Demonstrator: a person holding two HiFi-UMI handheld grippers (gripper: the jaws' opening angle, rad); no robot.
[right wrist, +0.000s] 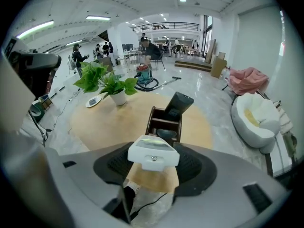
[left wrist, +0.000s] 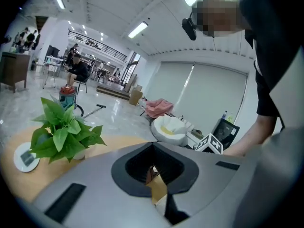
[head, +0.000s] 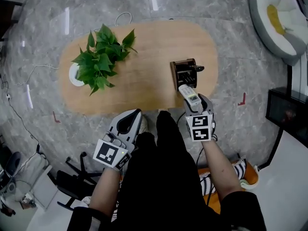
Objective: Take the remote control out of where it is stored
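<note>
A white remote control (head: 189, 95) sits between the jaws of my right gripper (head: 193, 101), just above the near edge of the oval wooden table (head: 144, 57). In the right gripper view the remote (right wrist: 153, 154) points end-on at the camera, pressed on both sides by the dark pads. Just beyond it stands a dark brown organiser box (head: 184, 74) (right wrist: 164, 122), with a black remote (right wrist: 178, 104) leaning out of it. My left gripper (head: 131, 119) (left wrist: 154, 175) hangs over the person's lap, off the table, jaws together and holding nothing.
A potted green plant (head: 102, 57) on a white saucer stands at the table's left end. A white round lounge seat (head: 279, 18) lies on the floor at the far right, and a black cabinet (head: 287, 110) stands at the right. Cables trail on the floor at the left.
</note>
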